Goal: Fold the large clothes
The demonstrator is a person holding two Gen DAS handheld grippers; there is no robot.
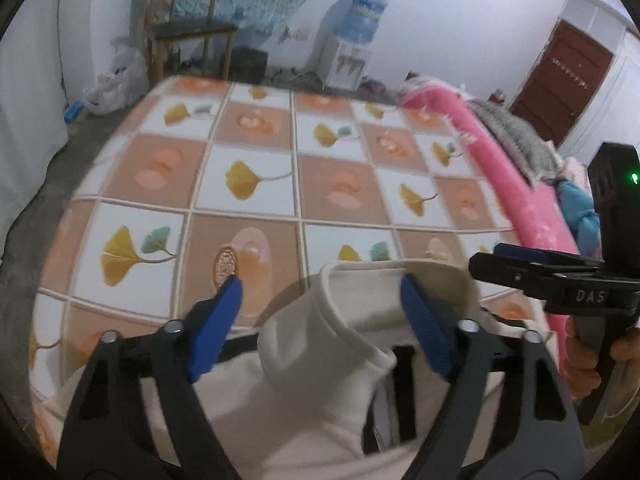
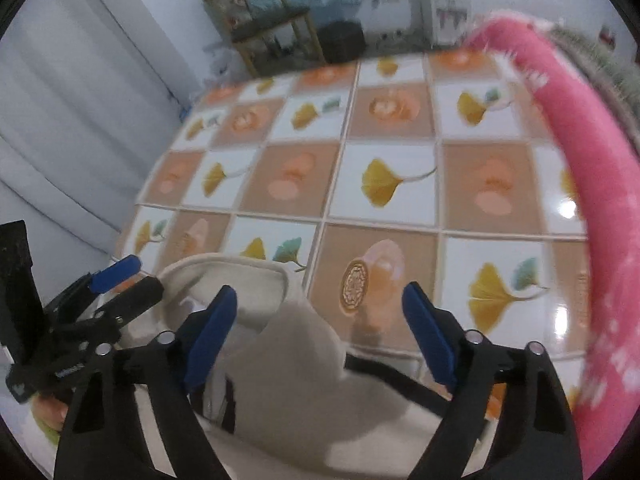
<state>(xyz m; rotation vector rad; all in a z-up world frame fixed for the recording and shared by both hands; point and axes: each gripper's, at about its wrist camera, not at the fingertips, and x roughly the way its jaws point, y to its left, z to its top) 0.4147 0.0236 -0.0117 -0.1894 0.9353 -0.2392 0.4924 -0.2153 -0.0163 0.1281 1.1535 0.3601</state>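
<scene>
The table (image 1: 256,184) is covered by a glossy checked cloth of white squares with yellow ginkgo leaves and tan squares with peach shapes; one tan square carries a round gold medallion print (image 1: 226,266). A cream garment (image 1: 320,360) with black bands lies on the table's near edge, its collar standing open just right of the medallion in the left wrist view. Farther to the right of the medallion, a pink rolled blanket (image 1: 508,168) runs along the table's side, with a grey fuzzy fabric (image 1: 516,132) touching its far side.
</scene>
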